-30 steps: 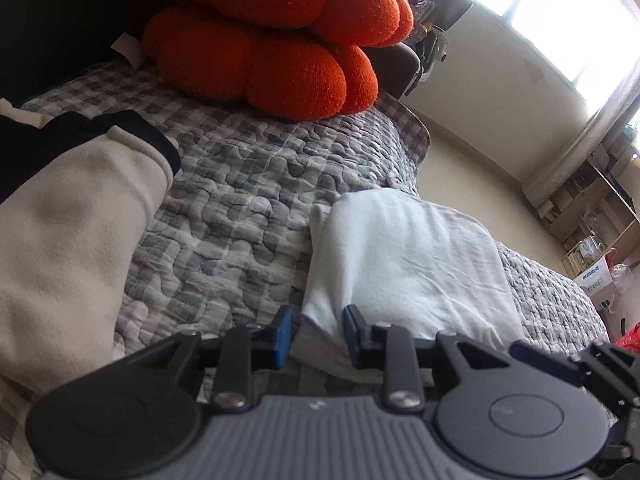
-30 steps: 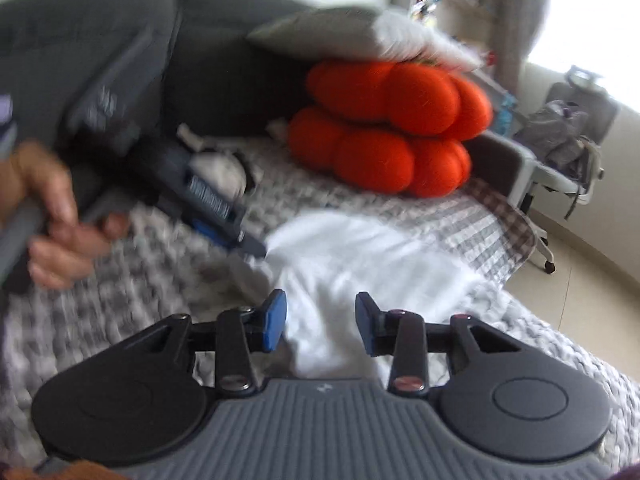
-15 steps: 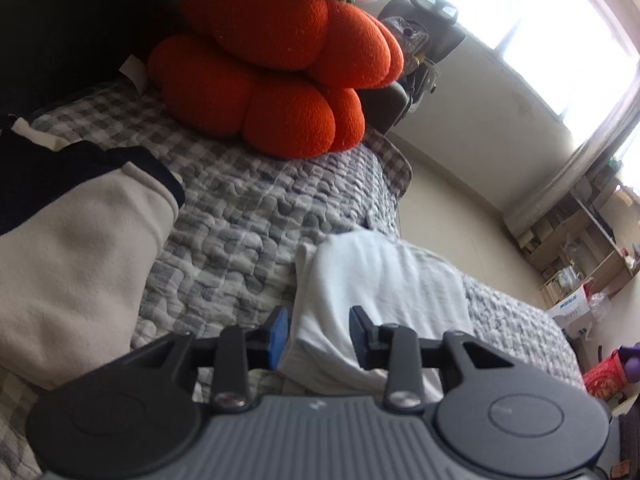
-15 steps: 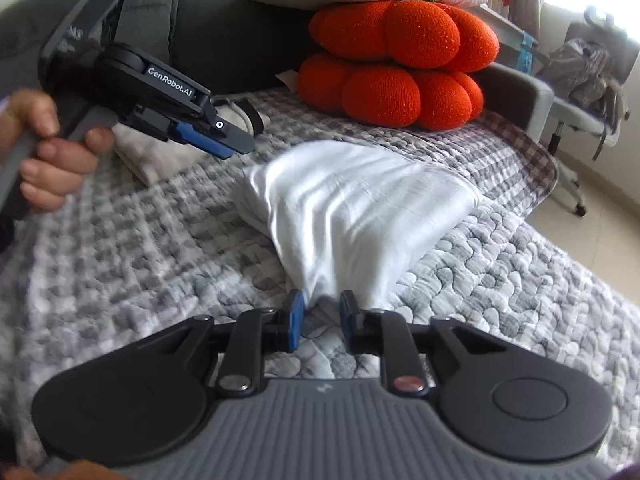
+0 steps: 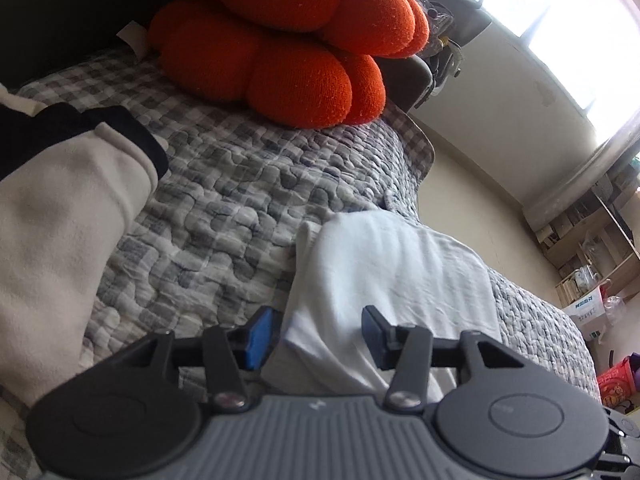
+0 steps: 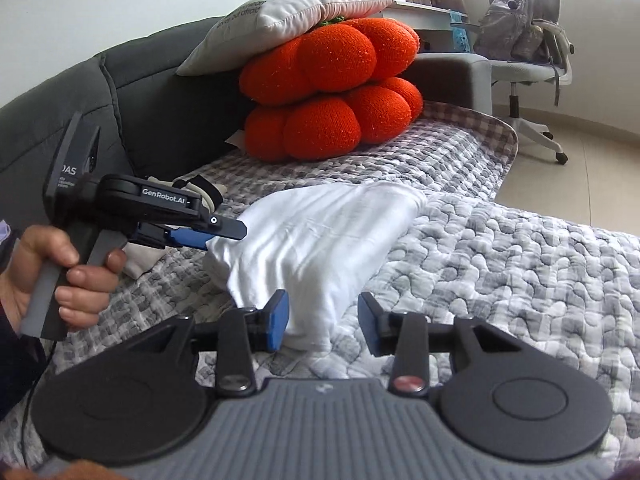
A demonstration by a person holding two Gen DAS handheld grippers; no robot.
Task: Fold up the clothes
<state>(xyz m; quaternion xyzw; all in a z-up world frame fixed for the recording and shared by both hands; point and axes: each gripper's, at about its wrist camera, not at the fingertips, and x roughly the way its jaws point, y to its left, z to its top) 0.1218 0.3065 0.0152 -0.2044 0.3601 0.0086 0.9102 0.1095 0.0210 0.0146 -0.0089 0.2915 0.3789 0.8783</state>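
1. the folded white garment [image 6: 320, 236] lies on the grey quilted blanket [image 6: 500, 264] of the sofa, in front of the orange cushions [image 6: 332, 92].
2. left hand-held gripper [image 5: 318, 336]: its blue-padded fingers are apart and straddle the near corner of the white garment [image 5: 384, 264]; whether the pads touch the cloth cannot be told.
3. in the right wrist view, the left hand-held gripper [image 6: 224, 232] is held level, its tip at the left edge of the garment. the person's left hand [image 6: 60, 272] wraps the handle in a pistol grip, fingers curled around the front.
4. right hand-held gripper [image 6: 322, 322]: fingers apart, with the near end of the garment between them; nothing is clamped.
5. a cream garment with dark trim [image 5: 60, 216] lies on the blanket [image 5: 224, 216] to the left of the white one, apart from it.
6. a white pillow [image 6: 288, 16] rests on top of the orange cushions [image 5: 288, 40]; an office chair [image 6: 524, 40] stands beyond the sofa.
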